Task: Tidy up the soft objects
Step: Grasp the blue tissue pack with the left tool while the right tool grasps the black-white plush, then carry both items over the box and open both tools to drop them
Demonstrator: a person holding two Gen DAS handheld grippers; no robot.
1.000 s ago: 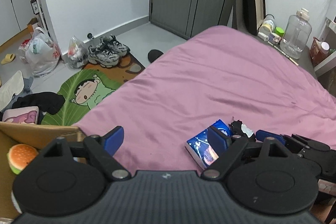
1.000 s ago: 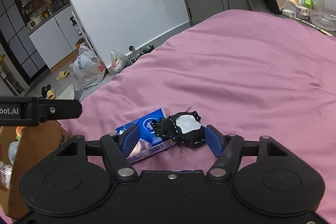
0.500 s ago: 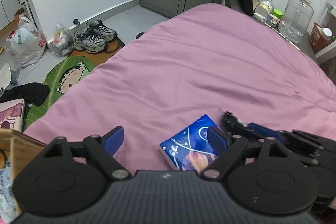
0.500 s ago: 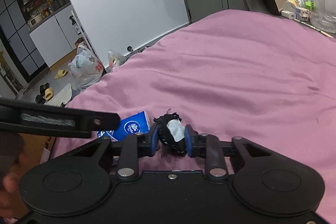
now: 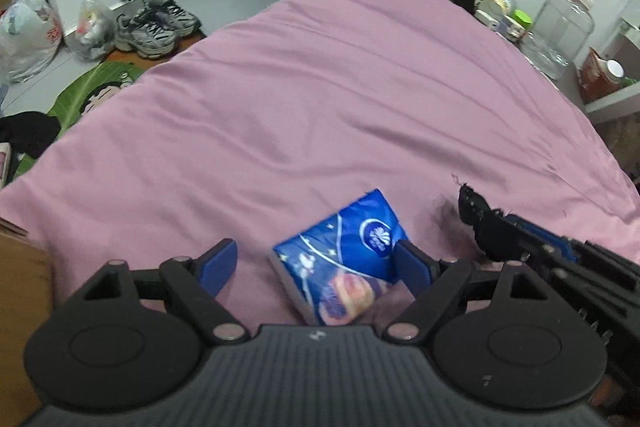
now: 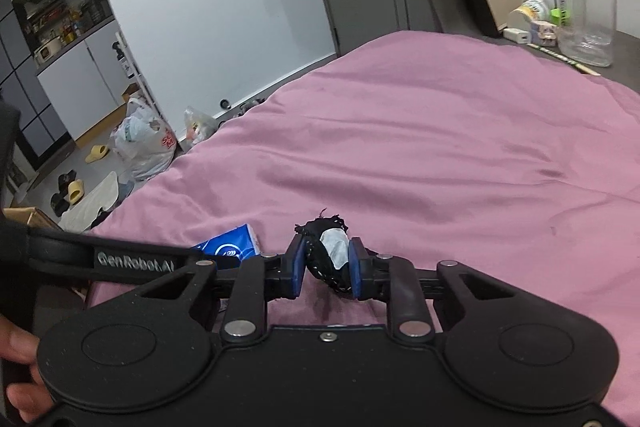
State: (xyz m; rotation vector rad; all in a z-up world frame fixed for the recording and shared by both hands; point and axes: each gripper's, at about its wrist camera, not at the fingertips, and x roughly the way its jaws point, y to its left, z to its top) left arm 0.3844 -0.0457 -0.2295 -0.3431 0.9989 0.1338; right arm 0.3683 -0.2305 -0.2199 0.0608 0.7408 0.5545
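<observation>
My left gripper's arm (image 6: 120, 261), crossing the lower left of the right wrist view, reads "GenRobot.AI"; the blue tissue pack's (image 5: 348, 251) logo is illegible. No other text is readable.

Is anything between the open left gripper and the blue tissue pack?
Nothing visible. The blue tissue pack lies on the pink bedcover between the left gripper's open fingers. The right gripper, clamping the black soft item, sits beside it.
</observation>
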